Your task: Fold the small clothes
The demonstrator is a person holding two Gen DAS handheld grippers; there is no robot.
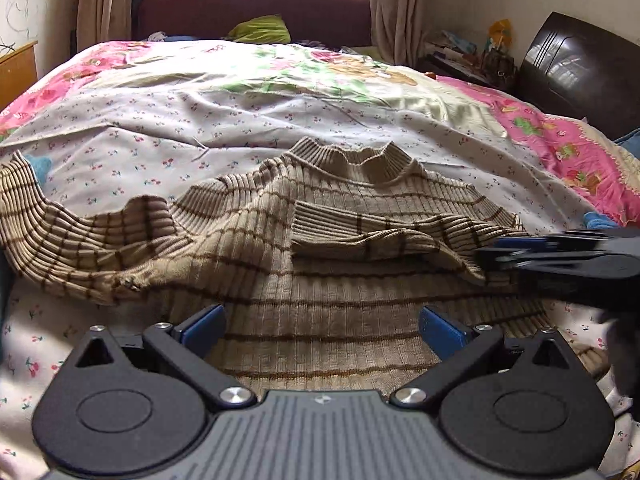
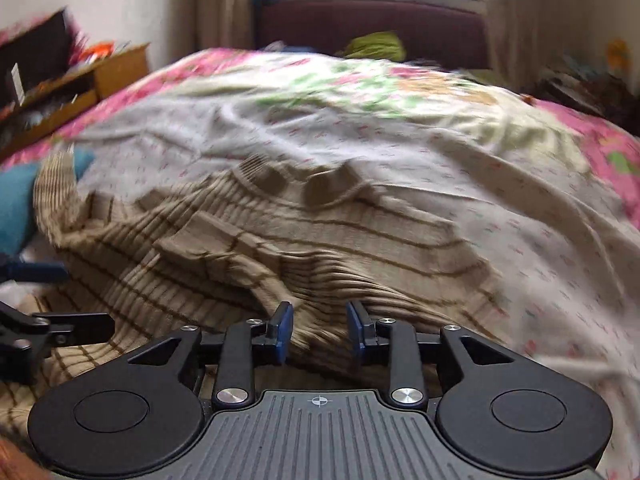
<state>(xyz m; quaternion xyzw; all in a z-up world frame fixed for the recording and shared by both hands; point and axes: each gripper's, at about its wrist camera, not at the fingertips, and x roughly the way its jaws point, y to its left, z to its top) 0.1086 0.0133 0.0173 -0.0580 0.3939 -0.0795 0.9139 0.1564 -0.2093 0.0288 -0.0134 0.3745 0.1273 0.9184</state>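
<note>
A tan ribbed sweater [image 1: 320, 256] with thin brown stripes lies on the bed, collar away from me. Its right sleeve [image 1: 360, 232] is folded across the chest; its left sleeve [image 1: 60, 232] stretches out to the left. My left gripper [image 1: 322, 326] is open and empty, low over the sweater's lower body. My right gripper [image 2: 319, 334] is partly open over the sweater's [image 2: 280, 248] right edge, with fabric between its pads but not pinched. The right gripper also shows blurred at the right of the left wrist view [image 1: 560, 256]. The right wrist view is blurred by motion.
The bed has a white flowered sheet [image 1: 240, 120] with pink borders [image 1: 560, 136]. A blue garment [image 2: 20, 204] lies at the left by the outstretched sleeve. A dark red headboard [image 1: 256, 12], a green cloth [image 1: 260, 30], wooden furniture [image 2: 112, 68] and a cluttered nightstand [image 1: 472, 56] surround the bed.
</note>
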